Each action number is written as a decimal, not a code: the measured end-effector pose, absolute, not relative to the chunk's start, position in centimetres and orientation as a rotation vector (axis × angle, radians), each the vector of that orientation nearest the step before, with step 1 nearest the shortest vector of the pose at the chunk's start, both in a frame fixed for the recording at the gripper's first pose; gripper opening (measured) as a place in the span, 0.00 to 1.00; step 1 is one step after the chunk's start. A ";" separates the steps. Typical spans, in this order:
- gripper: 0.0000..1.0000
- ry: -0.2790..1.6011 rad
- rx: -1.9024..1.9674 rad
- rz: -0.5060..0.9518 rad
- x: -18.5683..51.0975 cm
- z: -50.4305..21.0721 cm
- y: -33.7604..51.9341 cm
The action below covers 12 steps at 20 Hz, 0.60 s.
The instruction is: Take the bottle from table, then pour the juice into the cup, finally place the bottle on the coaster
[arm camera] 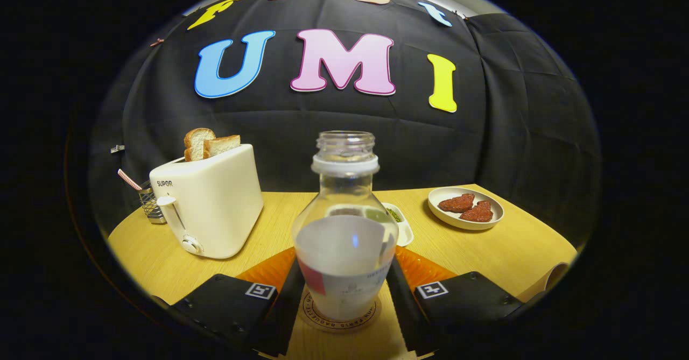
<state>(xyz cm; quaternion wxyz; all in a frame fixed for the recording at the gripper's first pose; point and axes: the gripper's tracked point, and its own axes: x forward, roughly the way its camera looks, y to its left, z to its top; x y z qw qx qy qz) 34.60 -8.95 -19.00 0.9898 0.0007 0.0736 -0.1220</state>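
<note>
A clear glass bottle with a white label and no cap stands upright on a round wooden coaster. It is right between my fingers. My gripper holds it low on the body, with the left finger and the right finger pressed against its two sides. The bottle looks see-through above the label, and I cannot make out any juice in it. A pale curved rim, perhaps the cup, peeks in beyond the right finger at the table's edge.
A white toaster with two bread slices stands ahead to the left, with a small wire basket behind it. A small white dish sits just behind the bottle. A plate with two dark red pieces lies ahead to the right.
</note>
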 end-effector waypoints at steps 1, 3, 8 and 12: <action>0.90 0.155 0.010 -0.223 34.5 -19.2 -8.4; 0.99 0.181 -0.015 -0.217 33.4 -19.3 -8.6; 0.97 0.185 -0.053 -0.181 29.6 -17.2 -8.3; 0.98 0.145 -0.021 -0.178 25.5 -13.0 -8.4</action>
